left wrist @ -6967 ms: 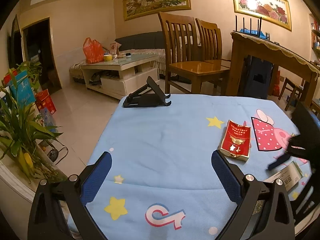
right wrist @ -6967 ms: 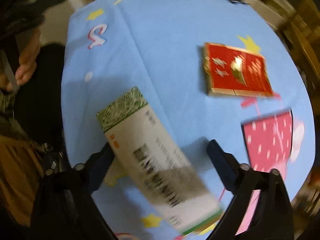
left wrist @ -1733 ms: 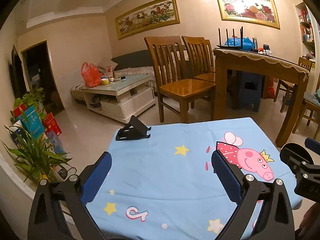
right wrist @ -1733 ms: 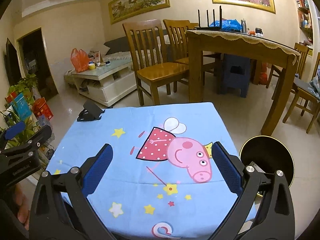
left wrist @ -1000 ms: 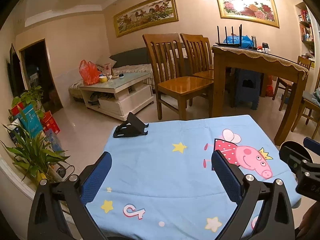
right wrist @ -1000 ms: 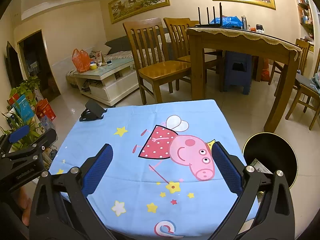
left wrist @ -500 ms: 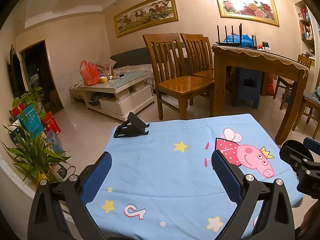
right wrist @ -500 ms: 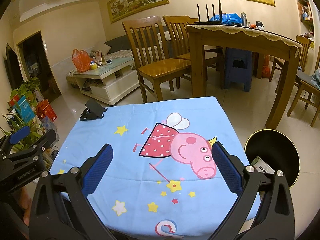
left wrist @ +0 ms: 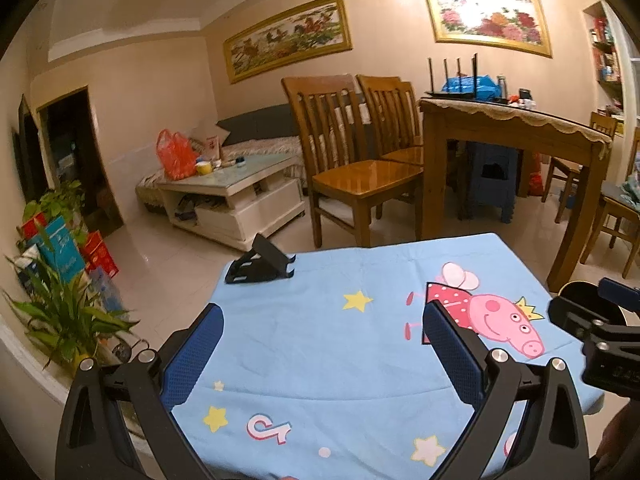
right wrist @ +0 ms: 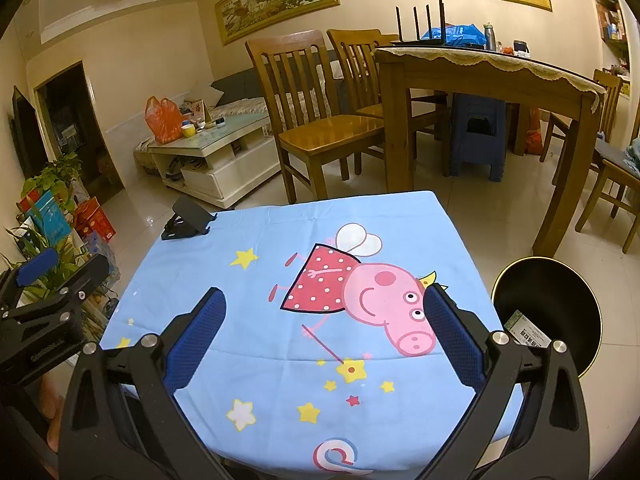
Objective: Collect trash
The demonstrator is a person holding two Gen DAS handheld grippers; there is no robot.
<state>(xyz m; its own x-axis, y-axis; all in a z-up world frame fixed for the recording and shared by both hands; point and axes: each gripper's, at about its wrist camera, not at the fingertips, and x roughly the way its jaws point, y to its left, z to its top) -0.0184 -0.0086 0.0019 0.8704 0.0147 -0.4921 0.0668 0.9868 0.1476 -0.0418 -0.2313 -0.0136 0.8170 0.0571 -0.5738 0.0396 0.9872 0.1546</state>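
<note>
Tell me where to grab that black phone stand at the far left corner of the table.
Grip the phone stand by its raised, tilted back plate, probably best approached from above with one finger on each side edge. That plate is the only part standing up off the blue tablecloth; the base lies flat, giving little to pinch.

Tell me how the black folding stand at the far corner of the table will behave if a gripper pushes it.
The black folding stand has a raised, angled panel over a flat base, so a high push may tip or fold it. It looks thin, probably light. It sits on the blue tablecloth, which may drag and wrinkle rather than let it slide. It is near the edge, so it could fall off.
</note>
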